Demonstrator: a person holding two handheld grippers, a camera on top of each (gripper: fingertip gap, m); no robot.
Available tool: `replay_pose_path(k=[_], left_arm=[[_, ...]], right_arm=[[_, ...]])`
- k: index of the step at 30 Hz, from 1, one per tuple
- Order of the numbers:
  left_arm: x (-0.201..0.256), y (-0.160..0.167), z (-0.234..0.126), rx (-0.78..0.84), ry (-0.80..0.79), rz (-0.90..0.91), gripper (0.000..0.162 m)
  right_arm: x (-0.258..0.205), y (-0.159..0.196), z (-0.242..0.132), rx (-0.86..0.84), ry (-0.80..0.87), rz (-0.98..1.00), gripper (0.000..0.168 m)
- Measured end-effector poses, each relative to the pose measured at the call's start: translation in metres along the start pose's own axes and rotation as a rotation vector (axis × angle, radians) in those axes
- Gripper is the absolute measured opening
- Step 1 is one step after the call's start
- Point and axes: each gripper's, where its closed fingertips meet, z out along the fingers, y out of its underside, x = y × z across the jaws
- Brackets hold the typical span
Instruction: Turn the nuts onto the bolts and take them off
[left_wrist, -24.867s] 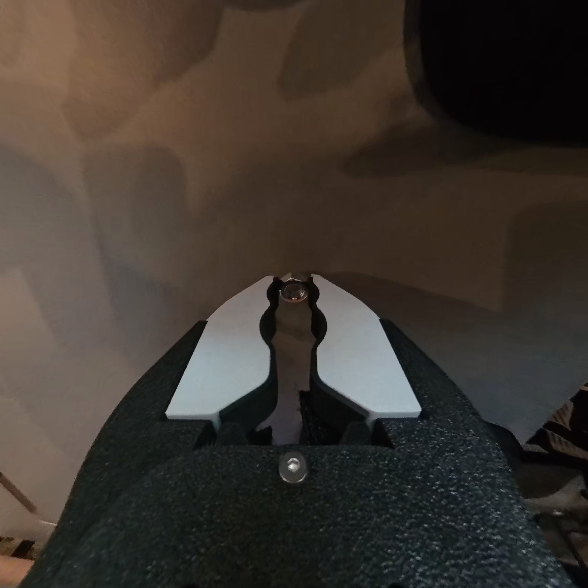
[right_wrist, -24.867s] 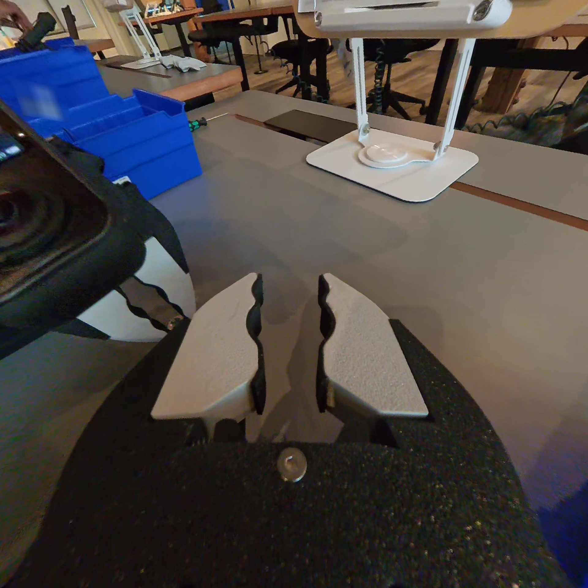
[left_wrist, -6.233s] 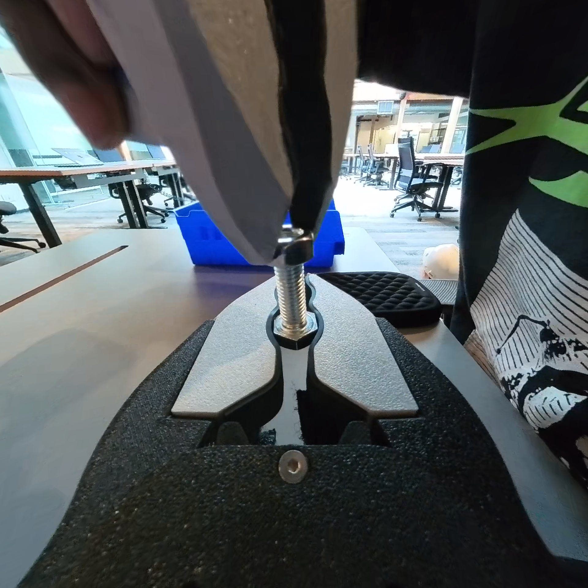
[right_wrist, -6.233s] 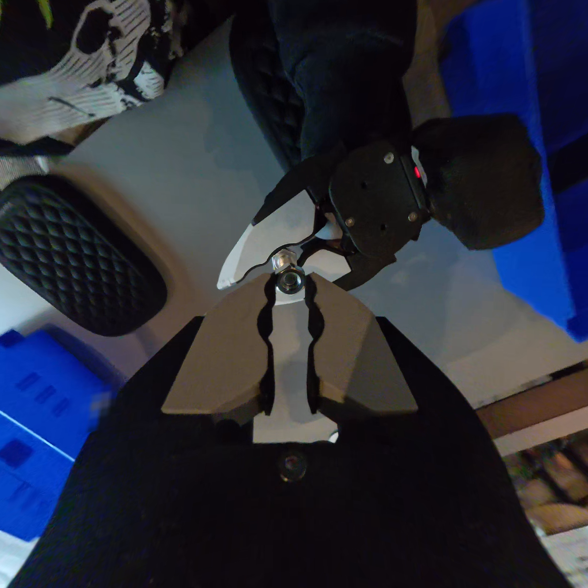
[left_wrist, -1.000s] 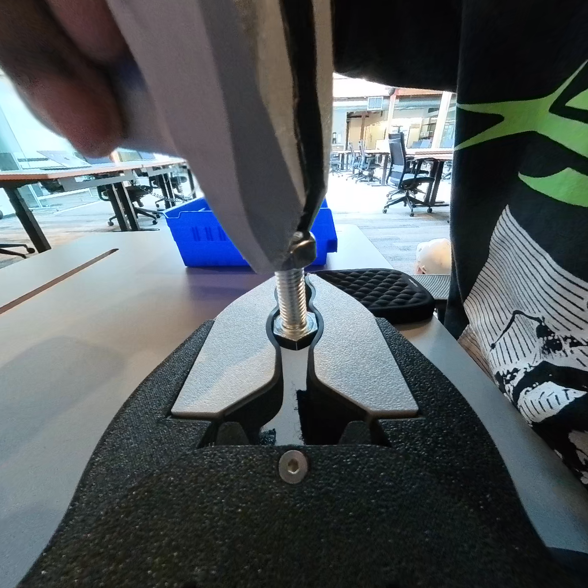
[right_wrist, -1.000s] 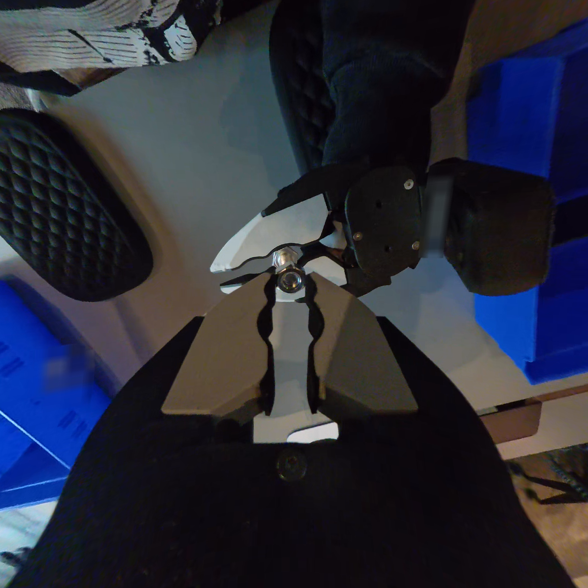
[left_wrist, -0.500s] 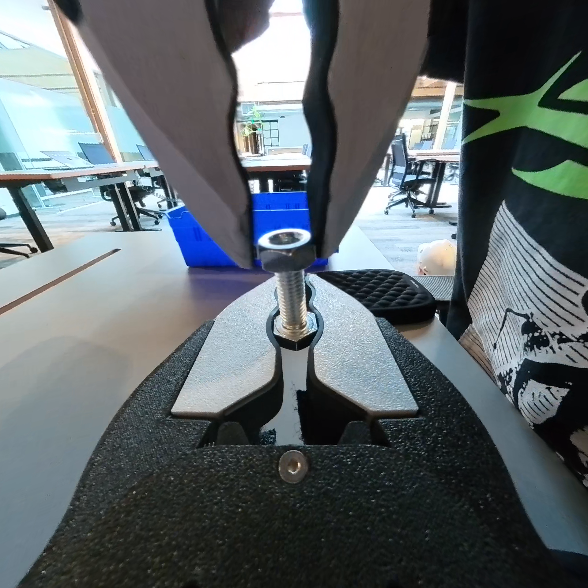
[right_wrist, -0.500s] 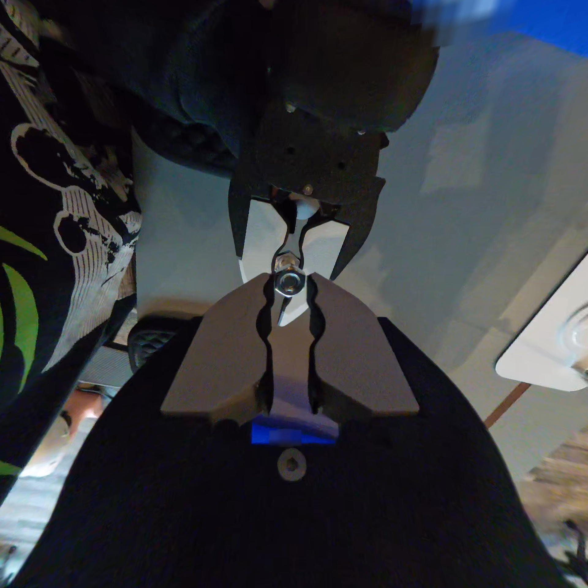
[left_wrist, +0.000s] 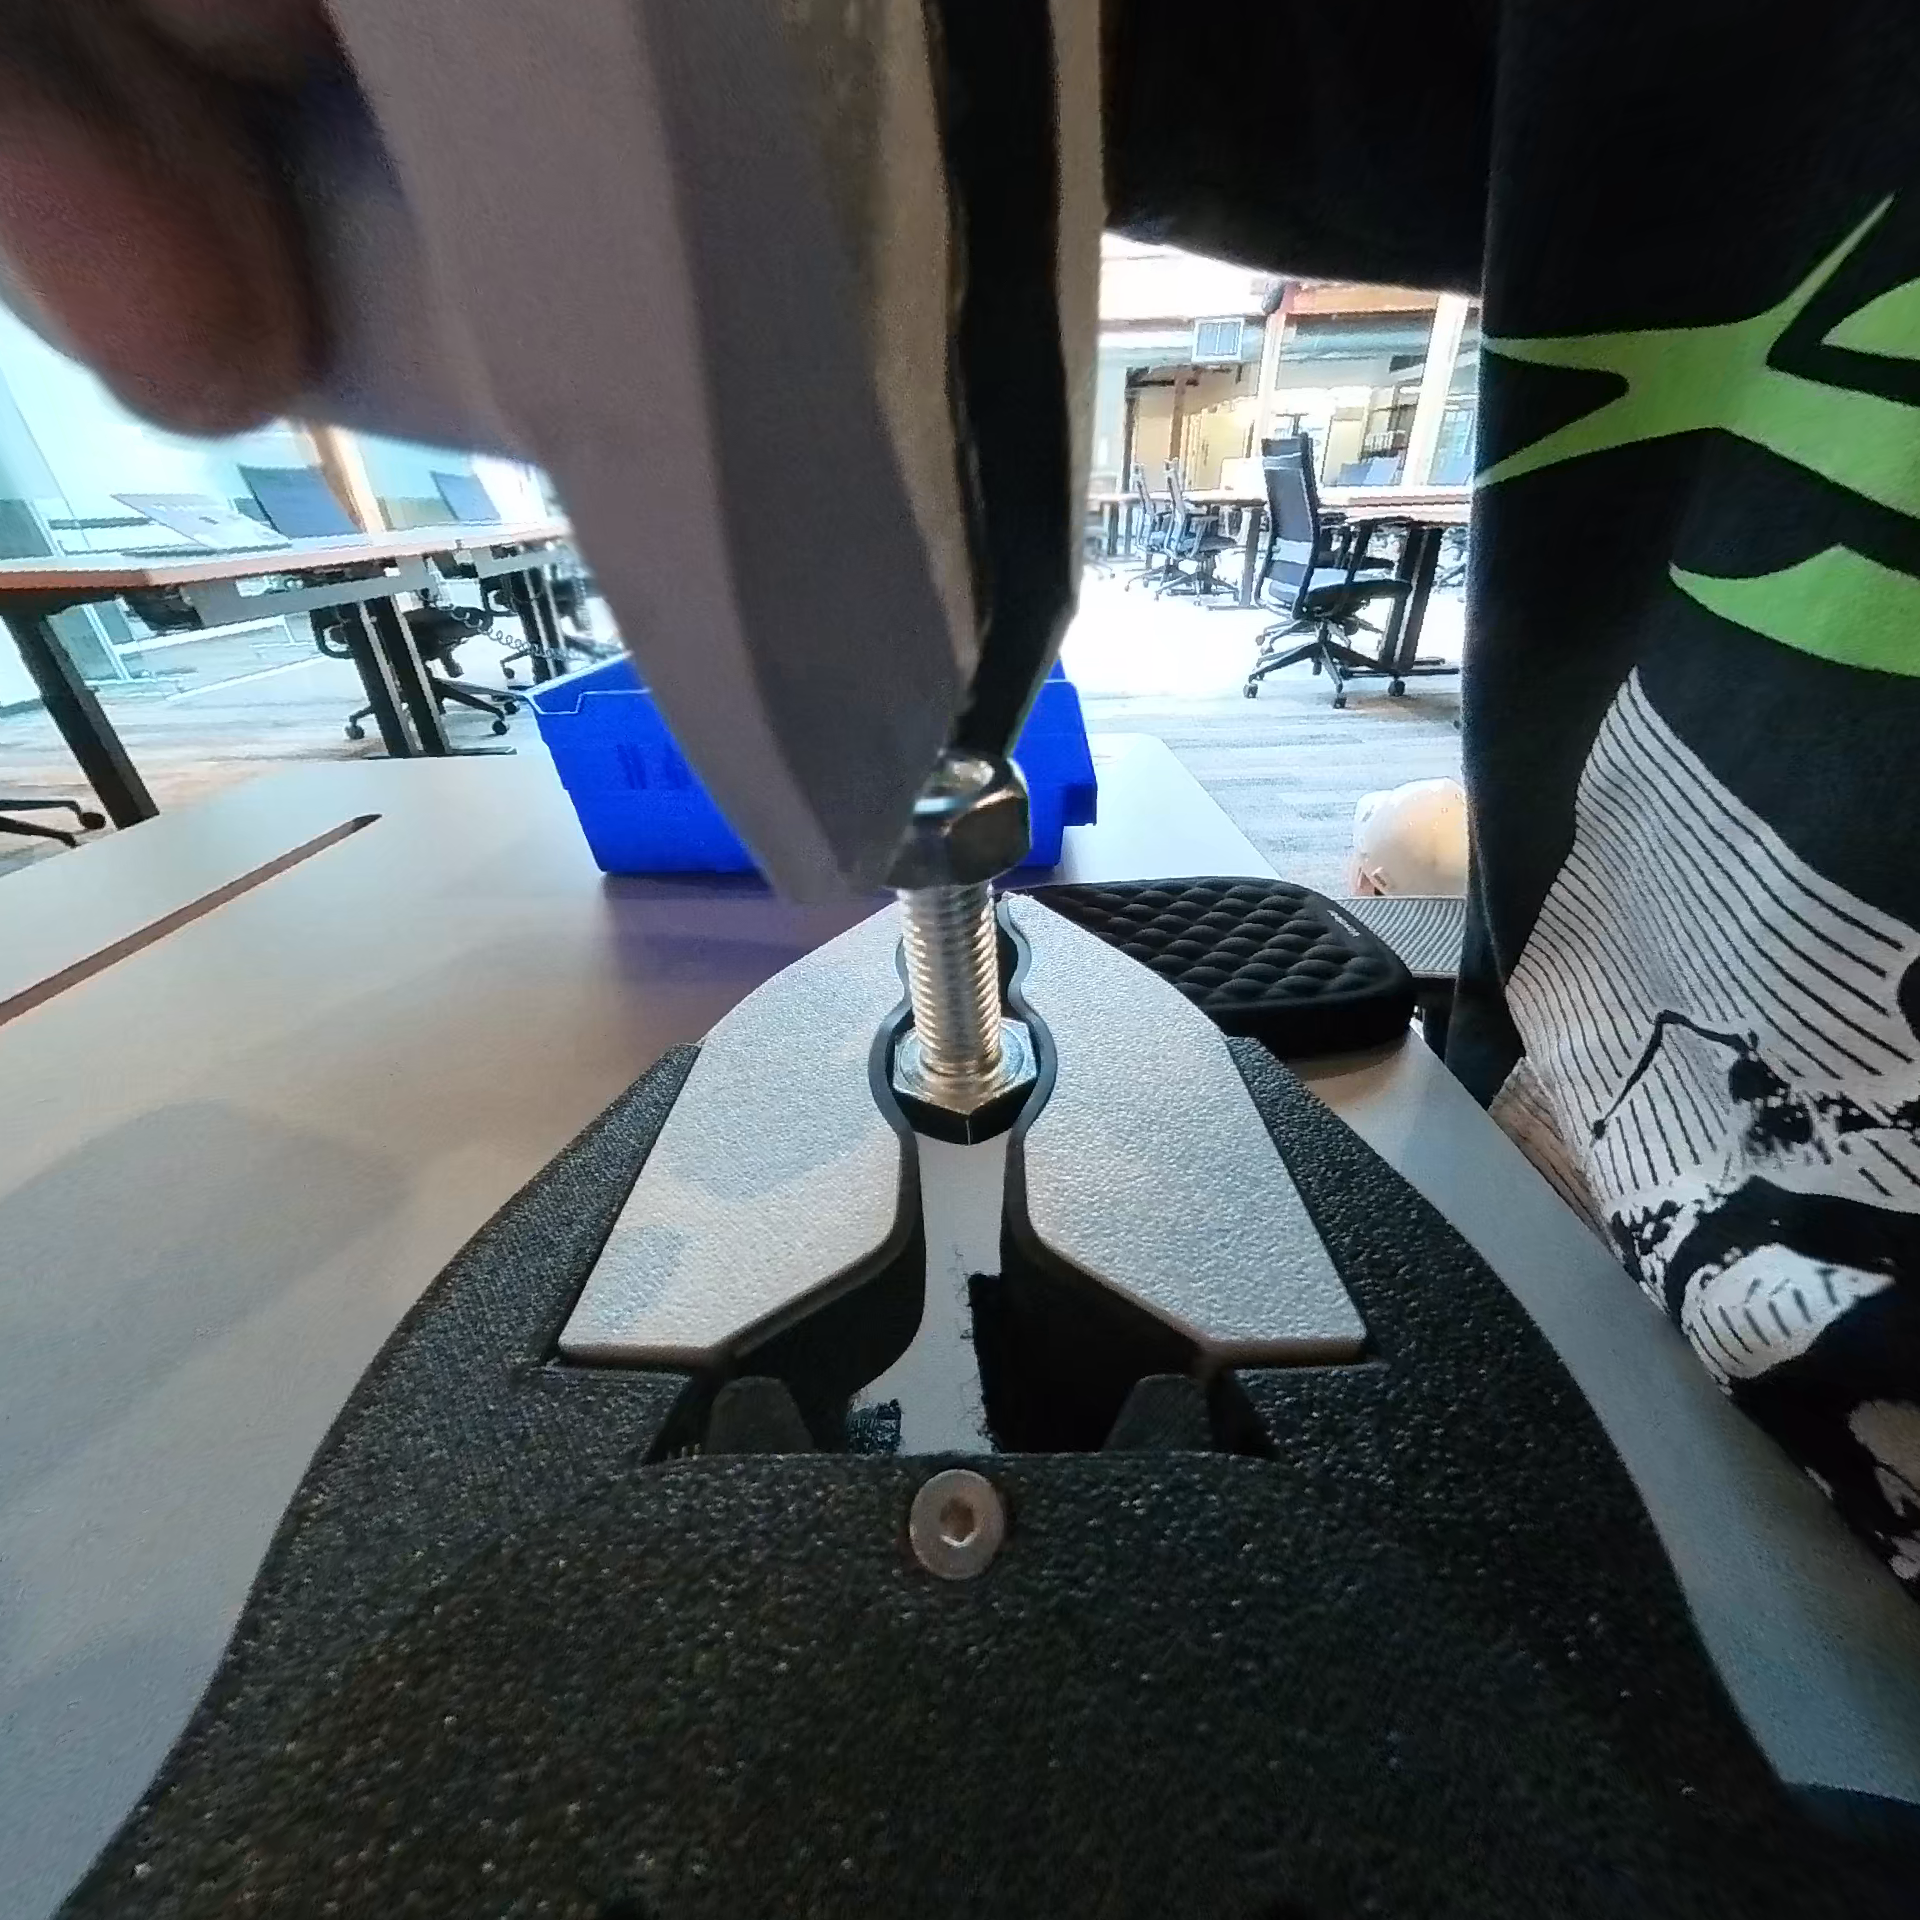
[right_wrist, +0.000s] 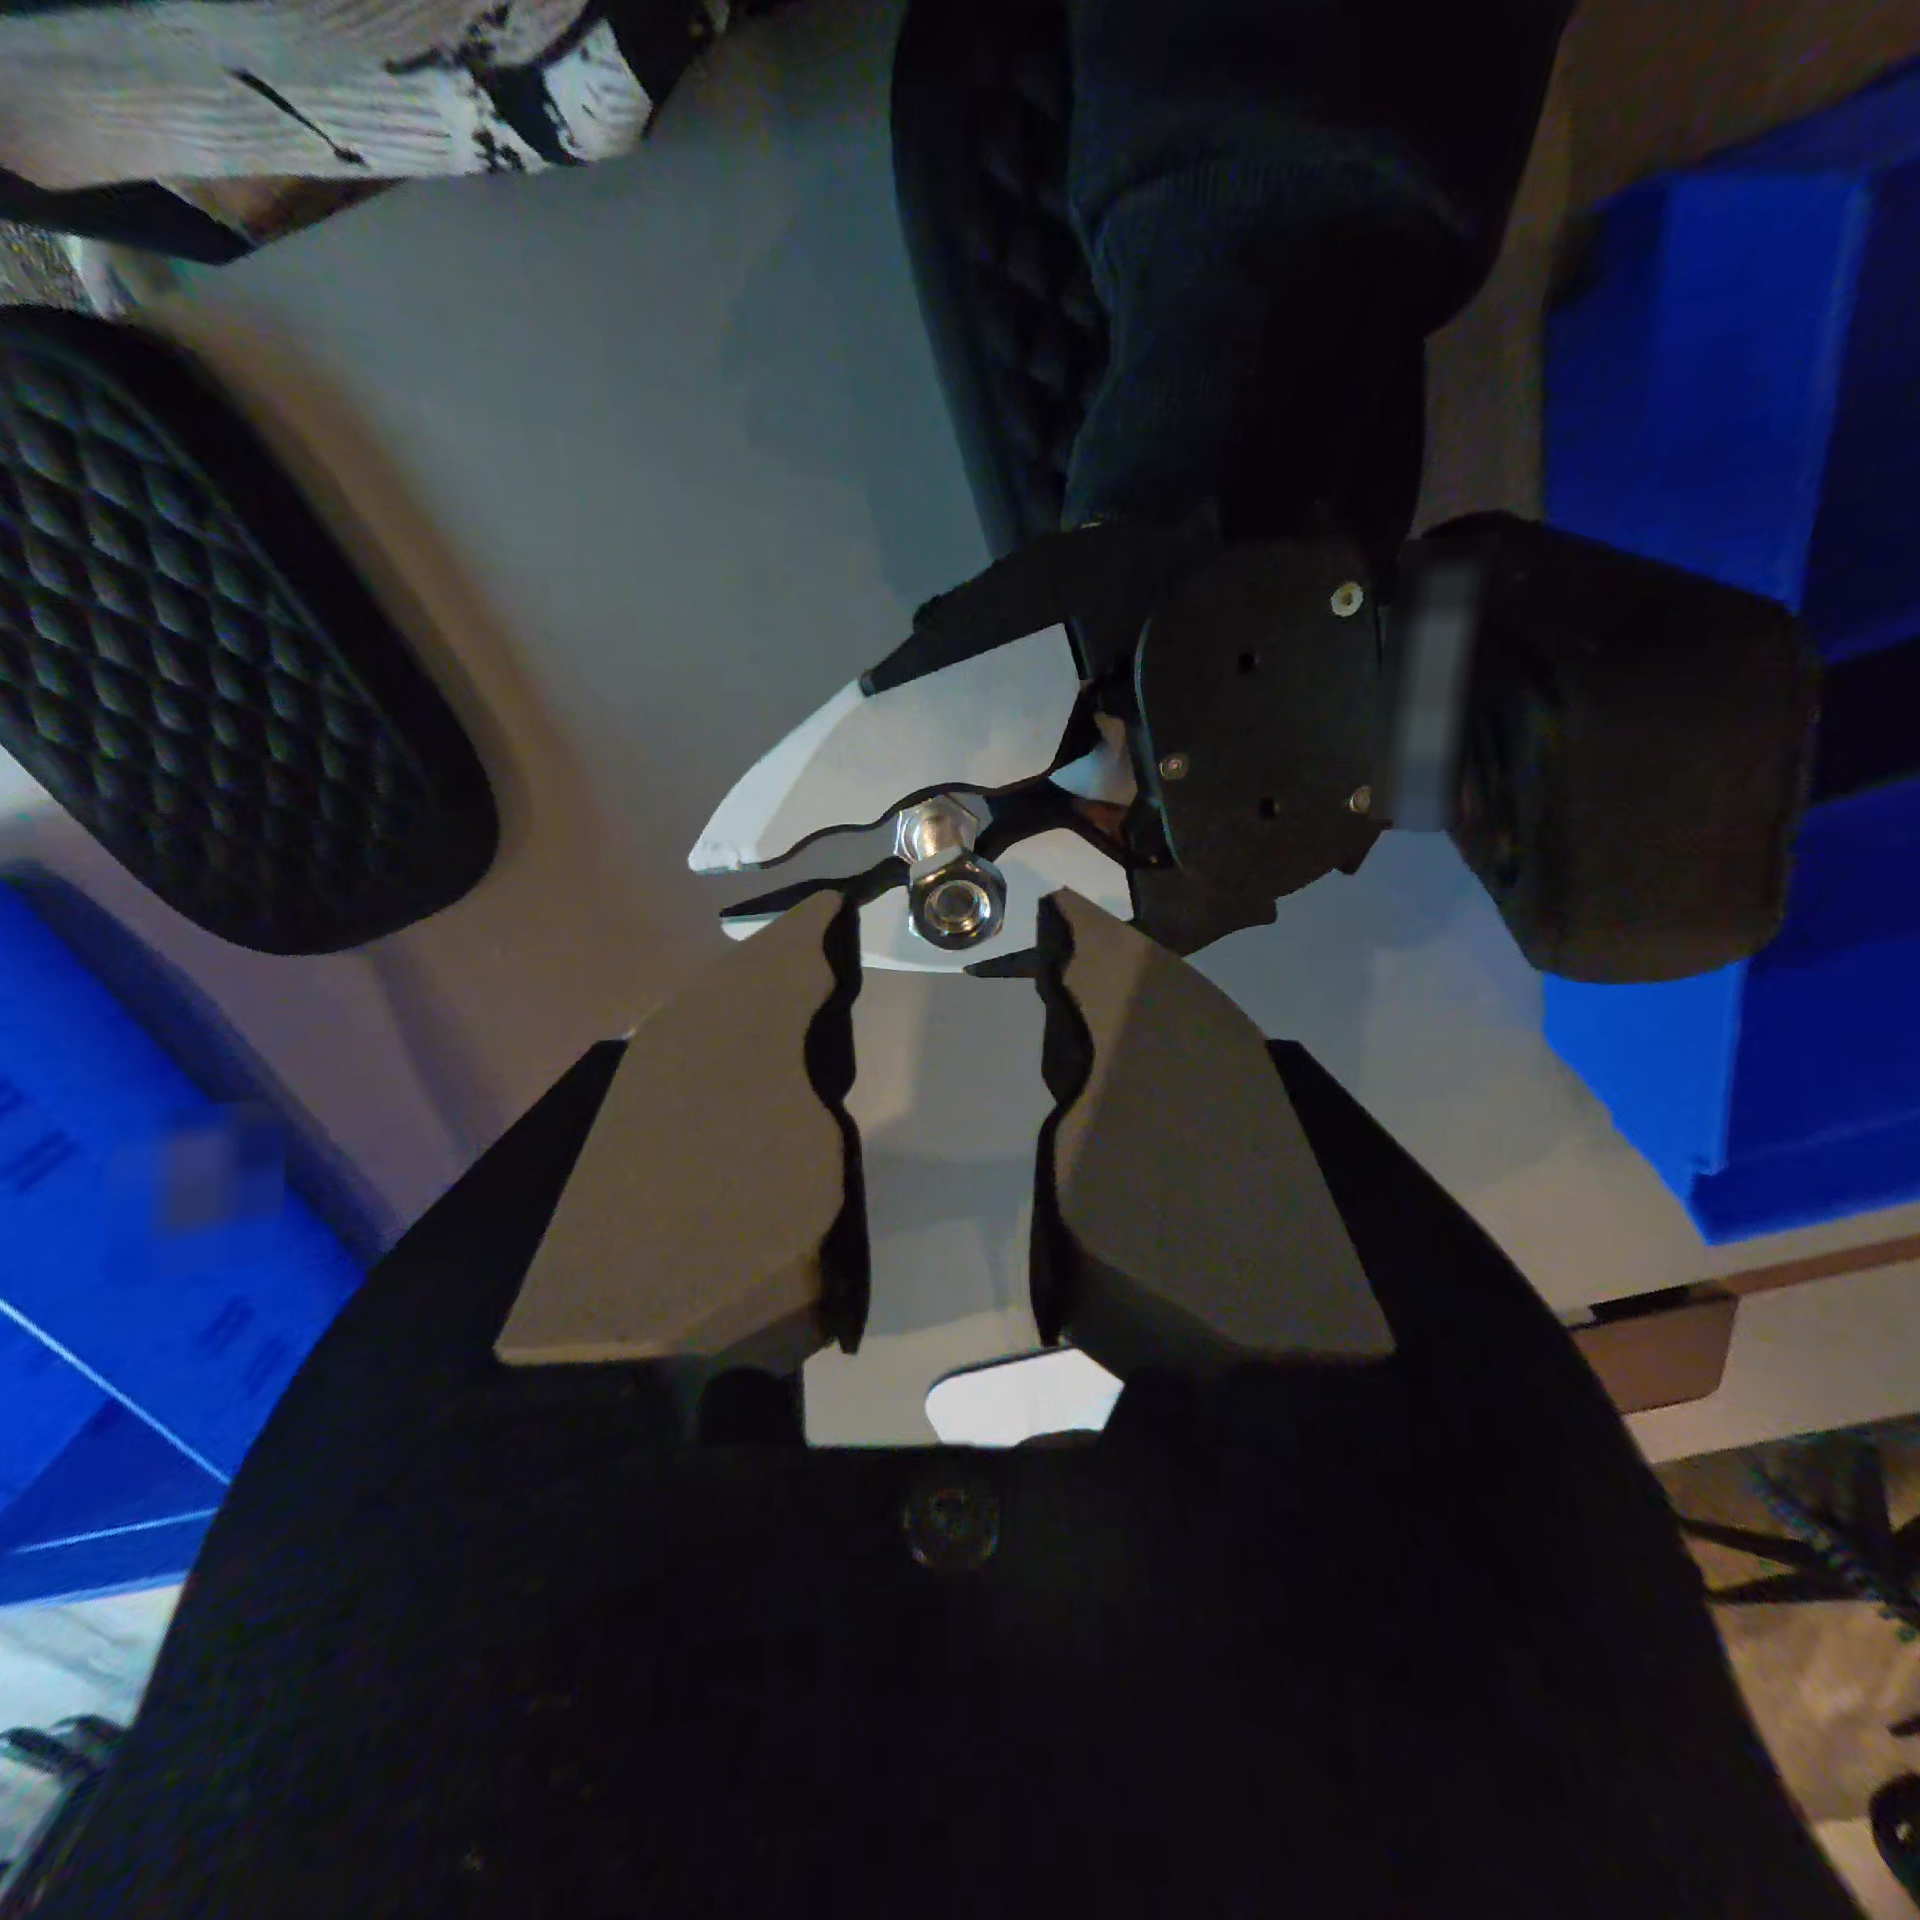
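A silver bolt (left_wrist: 951, 977) stands upright, its hex head clamped between the fingers of my left gripper (left_wrist: 954, 914), which is shut on it just above the grey table (left_wrist: 312, 1039). A silver nut (left_wrist: 971, 821) sits on the top end of the thread. My right gripper (left_wrist: 920, 821) comes down from above, seen side-on, with its tips at the nut. In the right wrist view the right gripper (right_wrist: 940, 914) is open: its fingers stand on either side of the nut (right_wrist: 956, 909) with a gap on both sides. The left gripper (right_wrist: 727, 894) holds the bolt head (right_wrist: 935, 826) below.
A blue bin (left_wrist: 644, 790) stands behind the bolt, and blue bins (right_wrist: 1714, 727) flank the work spot in the right wrist view. A black padded rest (left_wrist: 1247, 956) lies at the right table edge. The person's torso (left_wrist: 1714, 727) is close on the right. A hand (left_wrist: 135, 208) is at the top left. Some 6 cm of space lies between my two pairs of fingers.
The right gripper, shut on the nut, turned about a quarter turn, then swung back to its first angle and opened. The left gripper and the bolt have stayed still.
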Motion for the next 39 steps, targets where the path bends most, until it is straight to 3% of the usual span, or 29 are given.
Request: replay_pose_path(k=[7, 11, 16, 18, 19, 21, 23, 28, 31, 33, 39], left_arm=[[0.0, -0.001, -0.001, 0.004, -0.004, -0.001, 0.011], [-0.001, -0.001, -0.001, 0.01, -0.009, -0.006, 0.011], [0.0, 0.0, 0.0, -0.004, -0.007, 0.003, 0.01], [0.001, 0.0, 0.0, -0.003, -0.004, 0.005, 0.01], [0.001, 0.0, 0.0, -0.001, -0.004, 0.002, 0.01], [0.001, -0.001, -0.001, 0.005, -0.003, 0.001, 0.01], [0.002, -0.001, 0.0, 0.006, 0.003, 0.0, 0.01], [0.002, -0.001, 0.0, 0.008, 0.005, -0.002, 0.011], [0.001, -0.002, -0.001, 0.021, -0.005, -0.006, 0.011], [0.0, -0.003, -0.002, 0.027, -0.008, -0.007, 0.011], [0.0, -0.001, -0.001, 0.017, -0.008, -0.003, 0.011]], right_arm=[[0.002, 0.002, 0.003, -0.003, -0.003, 0.032, 0.017], [0.002, 0.004, 0.003, -0.016, 0.004, 0.333, 0.017], [-0.002, 0.003, 0.004, -0.011, 0.015, 0.888, 0.017], [-0.003, 0.001, 0.004, 0.038, 0.03, 0.968, 0.019], [-0.003, 0.002, 0.004, 0.065, 0.046, 0.986, 0.031], [-0.006, 0.001, 0.002, 0.164, 0.092, 1.005, 0.059], [-0.003, -0.004, -0.006, 0.351, 0.217, 0.992, 0.067], [-0.009, -0.007, -0.016, 0.799, 0.498, 0.949, 0.072], [-0.011, -0.004, -0.012, 0.949, 0.682, 0.901, 0.075], [-0.009, -0.003, -0.012, 1.028, 0.781, 0.887, 0.067], [-0.009, -0.005, -0.018, 1.226, 0.903, 0.835, 0.061]])
